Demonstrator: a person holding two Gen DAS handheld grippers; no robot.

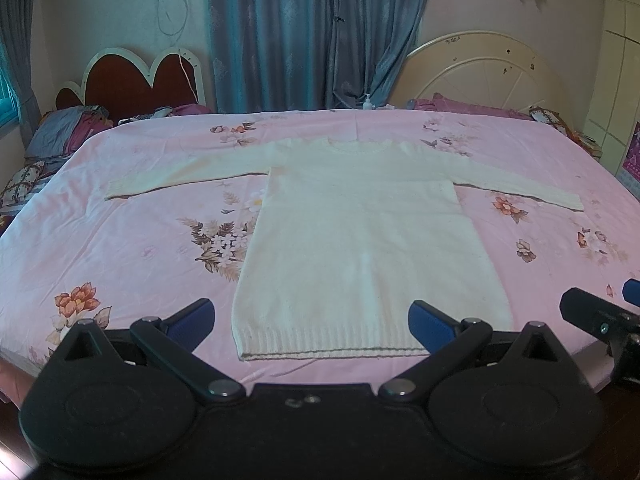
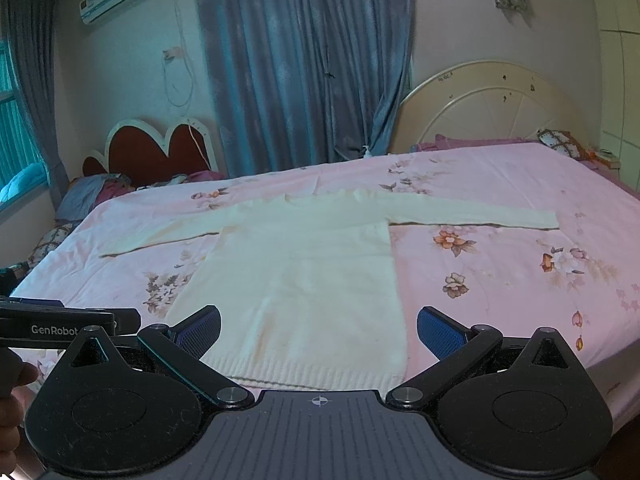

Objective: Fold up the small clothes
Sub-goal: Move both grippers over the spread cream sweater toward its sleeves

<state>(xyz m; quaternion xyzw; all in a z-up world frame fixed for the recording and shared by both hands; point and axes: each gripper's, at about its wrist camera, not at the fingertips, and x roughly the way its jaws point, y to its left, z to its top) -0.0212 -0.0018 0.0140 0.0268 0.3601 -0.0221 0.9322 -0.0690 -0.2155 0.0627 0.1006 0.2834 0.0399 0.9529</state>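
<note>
A cream knit sweater (image 1: 360, 240) lies flat on the pink floral bed sheet (image 1: 140, 248), both sleeves spread out sideways, neck far, ribbed hem toward me. It also shows in the right wrist view (image 2: 304, 264). My left gripper (image 1: 312, 320) is open and empty, hovering above the hem, its blue pads either side of it. My right gripper (image 2: 320, 328) is open and empty over the hem's right part. The right gripper also shows at the right edge of the left wrist view (image 1: 600, 312).
The bed sheet (image 2: 500, 280) covers a wide bed. Pillows and bedding (image 1: 60, 136) are piled at the far left. A cream headboard (image 1: 480, 76) and a red one (image 1: 136, 80) stand behind. A small bottle (image 1: 367, 102) stands by the blue curtains (image 1: 300, 32).
</note>
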